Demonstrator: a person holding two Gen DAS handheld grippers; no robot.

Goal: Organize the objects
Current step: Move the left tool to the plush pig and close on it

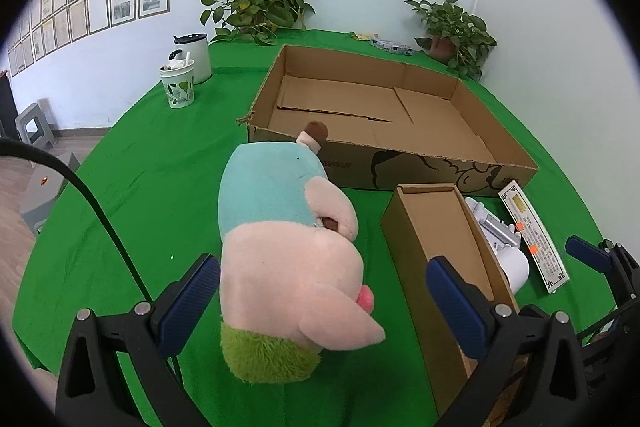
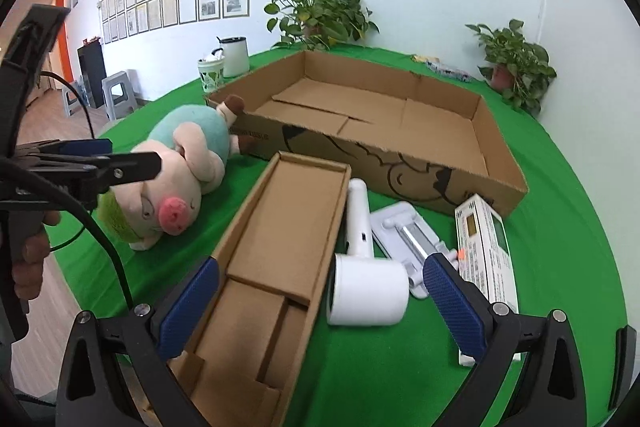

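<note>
Left gripper (image 1: pixel 323 301) stands with fingers wide apart around the plush pig's (image 1: pixel 288 255) head, not clamped; the pig lies on the green cloth (image 1: pixel 152 187), feet at the near wall of the large cardboard tray (image 1: pixel 384 115). Right of it sits the narrow cardboard box (image 1: pixel 432 239).

Right gripper (image 2: pixel 320 307) is likewise spread, holding nothing, over that narrow box (image 2: pixel 272 259) and the white hair dryer (image 2: pixel 366 279). A white stand (image 2: pixel 404 239) and printed carton (image 2: pixel 486 251) lie further right, near the tray (image 2: pixel 384 131).

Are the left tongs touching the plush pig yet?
Cannot tell. Left wrist view: left tongs open, straddling the plush pig; any gap is unclear.
</note>
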